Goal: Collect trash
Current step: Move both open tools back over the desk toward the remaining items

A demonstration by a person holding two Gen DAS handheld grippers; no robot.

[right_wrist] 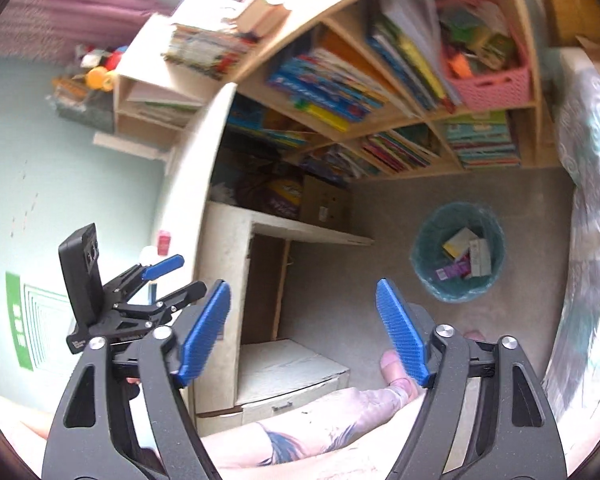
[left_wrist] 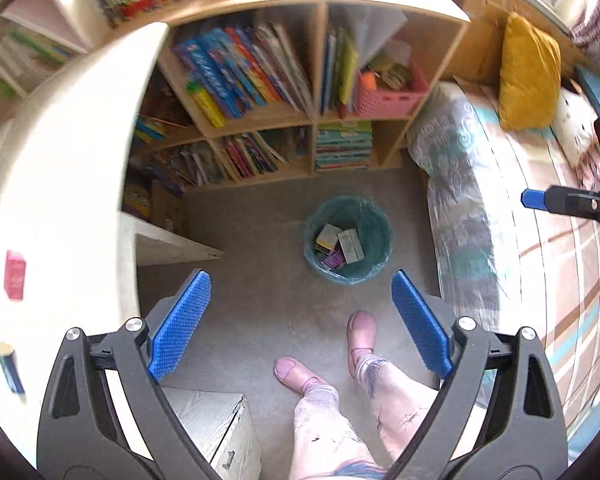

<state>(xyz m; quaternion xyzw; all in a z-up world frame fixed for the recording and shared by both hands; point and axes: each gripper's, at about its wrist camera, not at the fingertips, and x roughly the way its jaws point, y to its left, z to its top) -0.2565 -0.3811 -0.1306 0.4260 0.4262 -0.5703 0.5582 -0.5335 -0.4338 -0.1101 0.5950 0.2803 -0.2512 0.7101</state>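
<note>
A round teal-lined waste bin (left_wrist: 374,236) stands on the grey carpet and holds several small boxes and wrappers (left_wrist: 340,246). It also shows in the right wrist view (right_wrist: 428,248). My left gripper (left_wrist: 300,320) is open and empty, held high over the floor, short of the bin. My right gripper (right_wrist: 303,330) is open and empty too, above the floor left of the bin. A small red box (left_wrist: 15,274) lies on the white desk (left_wrist: 60,200) at the left. A yellow and blue item (left_wrist: 6,364) lies near the desk's front edge.
A wooden bookshelf (left_wrist: 316,80) full of books stands behind the bin. A bed (left_wrist: 520,220) with a yellow cushion (left_wrist: 528,72) runs along the right. The person's legs and pink shoes (left_wrist: 362,332) are below. A drawer unit (left_wrist: 216,428) stands under the desk.
</note>
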